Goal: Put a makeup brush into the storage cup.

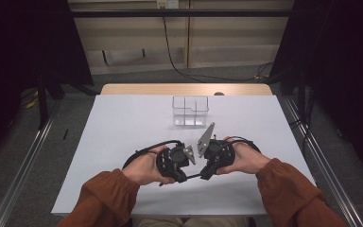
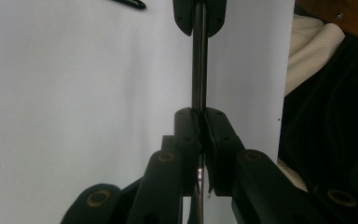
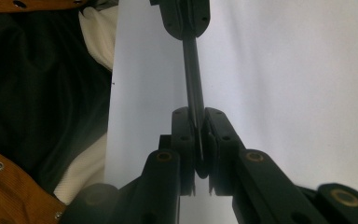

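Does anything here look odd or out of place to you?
Nothing stands out. The left gripper and the right gripper both clamp one thin dark rod between them, and the clear divided box stands upright on the table.

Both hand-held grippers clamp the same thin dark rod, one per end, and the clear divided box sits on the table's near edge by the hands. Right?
Not quite. The clear divided box sits toward the table's far edge, beyond the hands, per the high view. The rest holds: left hand-held gripper and right hand-held gripper both clamp the thin dark rod.

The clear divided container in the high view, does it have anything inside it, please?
No, the clear container on the table shows bare compartments, with nothing visible inside.
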`<state>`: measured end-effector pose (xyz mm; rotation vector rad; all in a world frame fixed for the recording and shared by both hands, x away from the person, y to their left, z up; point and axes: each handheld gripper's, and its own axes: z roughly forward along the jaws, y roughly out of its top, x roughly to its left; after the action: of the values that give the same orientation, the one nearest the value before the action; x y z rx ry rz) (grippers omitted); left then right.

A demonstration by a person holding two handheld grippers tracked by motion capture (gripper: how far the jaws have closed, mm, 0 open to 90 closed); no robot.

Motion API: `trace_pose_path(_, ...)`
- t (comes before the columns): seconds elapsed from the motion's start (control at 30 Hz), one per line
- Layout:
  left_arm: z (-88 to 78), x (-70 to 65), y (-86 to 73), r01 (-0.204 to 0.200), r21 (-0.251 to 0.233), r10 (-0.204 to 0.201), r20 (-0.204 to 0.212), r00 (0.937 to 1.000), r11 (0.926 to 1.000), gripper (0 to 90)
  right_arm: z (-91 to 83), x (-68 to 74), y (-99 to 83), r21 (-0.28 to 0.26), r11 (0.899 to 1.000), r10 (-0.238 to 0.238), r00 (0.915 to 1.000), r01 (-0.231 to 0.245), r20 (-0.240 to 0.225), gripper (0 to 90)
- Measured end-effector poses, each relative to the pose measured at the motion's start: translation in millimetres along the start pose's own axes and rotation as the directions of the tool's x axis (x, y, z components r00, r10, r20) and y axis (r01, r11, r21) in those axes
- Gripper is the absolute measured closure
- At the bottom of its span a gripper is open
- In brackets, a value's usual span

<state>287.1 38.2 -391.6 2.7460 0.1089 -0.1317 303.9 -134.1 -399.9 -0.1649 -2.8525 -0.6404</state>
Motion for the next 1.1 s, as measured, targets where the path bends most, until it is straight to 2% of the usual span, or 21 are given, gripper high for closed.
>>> trace_pose_path(0.27,-0.6,1.3,-4.1,0.0,-0.026,0.0,0.012,0.9999,0.9997,83.6,1.2,-1.0,-1.4,-0.018,1.0,-0.025,0.9995,0.025,-0.017,84.1)
trace_pose_path(0.47,-2.1,4.5,-7.1,0.013,-0.05,-0.013,0.013,0.9998,0.9986,82.0,0.5,-0.6,-1.4,-0.024,1.0,-0.017,0.9998,0.017,-0.008,84.2)
trace_pose_path(0.5,-3.1,5.1,-7.4,0.012,-0.061,-0.012,0.009,0.9999,0.9981,81.0,0.6,-1.1,-1.6,-0.026,0.999,-0.021,0.9997,0.021,-0.009,84.2)
trace_pose_path(0.53,-3.4,4.3,-8.4,0.031,-0.086,-0.031,0.008,0.9995,0.9958,80.1,0.8,-1.0,-1.8,-0.025,0.999,-0.021,0.9997,0.021,-0.009,84.2)
trace_pose_path(0.6,-4.4,5.3,-9.5,0.03,-0.094,-0.029,0.012,0.9995,0.9952,77.8,0.7,-0.9,-2.5,-0.025,0.999,-0.021,0.9997,0.021,-0.01,84.2)
trace_pose_path(0.73,-4.5,6.9,-12.4,0.031,-0.109,-0.032,-0.006,0.9995,0.9935,71.4,-0.5,-0.6,-3.9,-0.026,1.0,-0.008,0.9999,0.008,-0.008,84.2)
trace_pose_path(0.77,-4.7,7.1,-15.0,0.047,-0.127,-0.049,-0.012,0.9987,0.9908,69.1,-1.0,-1.3,-4.6,-0.032,0.999,-0.009,1.0,0.009,-0.004,84.2)
trace_pose_path(0.9,-4.8,7.1,-19.3,0.062,-0.157,-0.066,-0.021,0.9976,0.9857,62.2,-4.2,-3.9,-8.0,-0.069,0.998,0.009,1.0,-0.008,0.005,84.2)
trace_pose_path(0.93,-5.5,8.1,-22.5,0.085,-0.181,-0.091,-0.025,0.9956,0.9798,58.5,-4.6,-4.5,-9.2,-0.074,0.997,0.016,0.9998,-0.016,0.006,84.2)
trace_pose_path(0.97,-6.3,9.2,-23.5,0.074,-0.178,-0.081,-0.033,0.9962,0.9812,55.3,-4.8,-4.5,-10.2,-0.071,0.997,0.023,0.9997,-0.022,0.01,84.2)
trace_pose_path(1.1,-9.1,11.2,-29.4,0.098,-0.225,-0.112,-0.049,0.9925,0.9694,44.6,-4.8,-4.8,-12.6,-0.073,0.997,0.03,0.9995,-0.029,0.01,84.2)
